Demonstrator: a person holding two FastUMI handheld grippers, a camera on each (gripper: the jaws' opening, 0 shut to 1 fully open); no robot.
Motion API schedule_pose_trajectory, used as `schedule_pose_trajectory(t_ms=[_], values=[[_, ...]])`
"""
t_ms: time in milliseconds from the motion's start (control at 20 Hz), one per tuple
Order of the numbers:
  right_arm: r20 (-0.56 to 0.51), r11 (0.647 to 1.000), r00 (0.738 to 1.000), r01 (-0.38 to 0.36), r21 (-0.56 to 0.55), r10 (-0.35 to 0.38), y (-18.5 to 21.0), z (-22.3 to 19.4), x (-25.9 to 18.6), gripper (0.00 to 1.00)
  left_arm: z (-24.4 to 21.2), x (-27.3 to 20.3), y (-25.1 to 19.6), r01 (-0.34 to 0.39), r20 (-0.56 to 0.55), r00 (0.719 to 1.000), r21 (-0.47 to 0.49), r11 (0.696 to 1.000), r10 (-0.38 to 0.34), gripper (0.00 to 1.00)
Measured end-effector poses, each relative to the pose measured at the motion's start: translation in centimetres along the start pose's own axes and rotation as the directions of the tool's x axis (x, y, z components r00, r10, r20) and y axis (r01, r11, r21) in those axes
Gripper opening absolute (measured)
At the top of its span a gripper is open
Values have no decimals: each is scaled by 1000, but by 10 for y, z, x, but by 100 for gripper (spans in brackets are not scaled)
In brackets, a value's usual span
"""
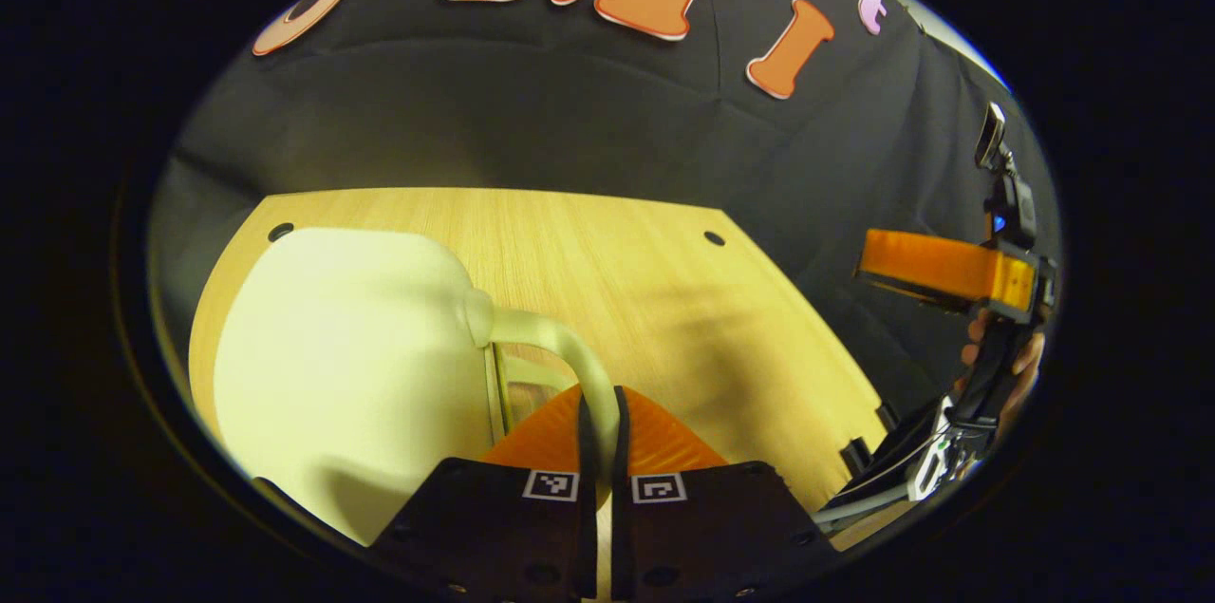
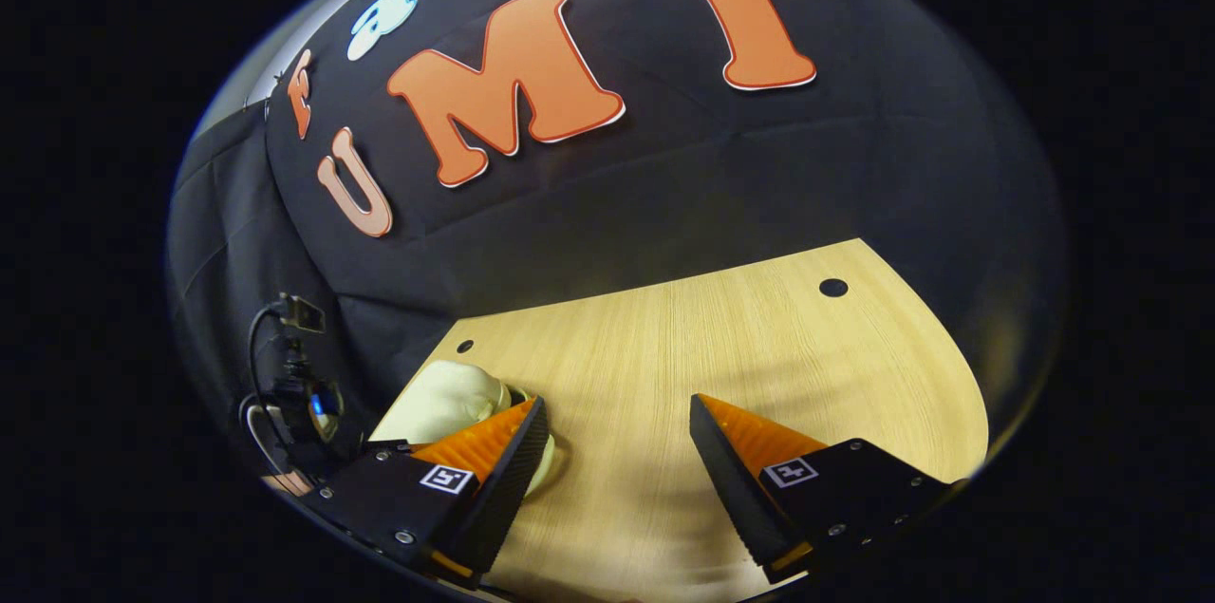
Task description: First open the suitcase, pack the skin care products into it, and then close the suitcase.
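A cream hard-shell suitcase [image 1: 342, 366] stands on the wooden table [image 1: 683, 299] at the left of the left gripper view. Its curved handle [image 1: 560, 337] runs down between the fingers of my left gripper [image 1: 600, 404], which is shut on it. Off the table's right edge, a hand holds my right gripper [image 1: 916, 266] in the air. In the right gripper view, my right gripper [image 2: 619, 405] is open above the table [image 2: 759, 347] with nothing between its fingers. The suitcase [image 2: 446, 402] lies low on the left, partly behind the left finger.
The black cloth wall rises behind the table in both views. Small round holes [image 1: 714, 238] [image 2: 833, 288] mark the tabletop near its back corners. Bare wood stretches right of the suitcase. The left gripper's body and cable [image 2: 294, 394] hang at the far left.
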State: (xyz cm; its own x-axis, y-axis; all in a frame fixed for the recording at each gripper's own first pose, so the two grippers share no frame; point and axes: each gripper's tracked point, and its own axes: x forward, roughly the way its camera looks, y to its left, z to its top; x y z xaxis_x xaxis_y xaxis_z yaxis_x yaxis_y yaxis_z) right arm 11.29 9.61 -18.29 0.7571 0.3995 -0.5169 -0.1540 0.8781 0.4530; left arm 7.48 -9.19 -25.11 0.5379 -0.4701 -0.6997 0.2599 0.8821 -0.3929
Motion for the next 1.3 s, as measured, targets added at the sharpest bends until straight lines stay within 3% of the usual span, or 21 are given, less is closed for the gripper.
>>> schedule_pose_trajectory(t_ms=[200, 300, 350, 400, 450, 550, 600, 700, 750, 800, 900, 1100, 1150, 1250, 1300], values=[[-10, 1000, 1000, -18, -24, 18, -12, -1, 0, 95, -26, 29, -7, -125, -81, 987, 142, 982, 137, 10], [-6, 999, 1000, -20, -33, 20, -17, 0, 1, 95, -36, 33, -10, -154, -107, 980, 143, 978, 169, 22], [-8, 999, 1000, -25, -39, 24, -20, 0, 1, 95, -36, 33, -15, -140, -112, 982, 134, 981, 155, 22], [-14, 999, 1000, -22, -46, 22, -23, -1, 0, 95, -30, 31, -22, -136, -98, 984, 143, 980, 150, 31], [-13, 999, 1000, -25, -47, 24, -24, 0, 1, 95, -25, 28, -24, -146, -88, 983, 162, 976, 162, 54], [-2, 998, 1000, -28, -47, 28, -24, 4, -1, 95, -18, 21, -31, -178, -47, 981, 182, 967, 190, 72], [11, 998, 1000, -16, -69, 17, -26, 7, -1, 95, 9, 3, -43, -194, 41, 981, 189, 963, 189, 72], [33, 993, 999, -5, -121, 9, -23, 10, -2, 95, 48, -8, -48, -256, 174, 959, 195, 947, 224, 93], [60, 990, 998, 5, -144, 3, -20, 15, -2, 96, 59, -15, -52, -274, 218, 948, 196, 942, 230, 100], [98, 986, 995, 25, -167, -8, -18, 22, -5, 95, 71, -20, -54, -283, 253, 940, 191, 940, 231, 100], [223, 965, 975, 71, -252, -14, -6, 47, -12, 95, 104, -45, -61, -303, 375, 897, 138, 943, 233, 100], [296, 945, 955, 97, -311, -1, 8, 63, -20, 95, 162, -89, -70, -326, 569, 792, 89, 941, 220, 100], [334, 945, 942, 103, -310, 6, 13, 73, -25, 95, 172, -104, -68, -347, 619, 752, 79, 935, 227, 100], [426, 939, 904, 134, -317, 15, 23, 95, -33, 95, 180, -124, -56, -427, 685, 666, 26, 904, 295, 99], [448, 936, 894, 145, -321, 15, 25, 99, -35, 95, 182, -129, -51, -437, 687, 653, -4, 899, 320, 99]])
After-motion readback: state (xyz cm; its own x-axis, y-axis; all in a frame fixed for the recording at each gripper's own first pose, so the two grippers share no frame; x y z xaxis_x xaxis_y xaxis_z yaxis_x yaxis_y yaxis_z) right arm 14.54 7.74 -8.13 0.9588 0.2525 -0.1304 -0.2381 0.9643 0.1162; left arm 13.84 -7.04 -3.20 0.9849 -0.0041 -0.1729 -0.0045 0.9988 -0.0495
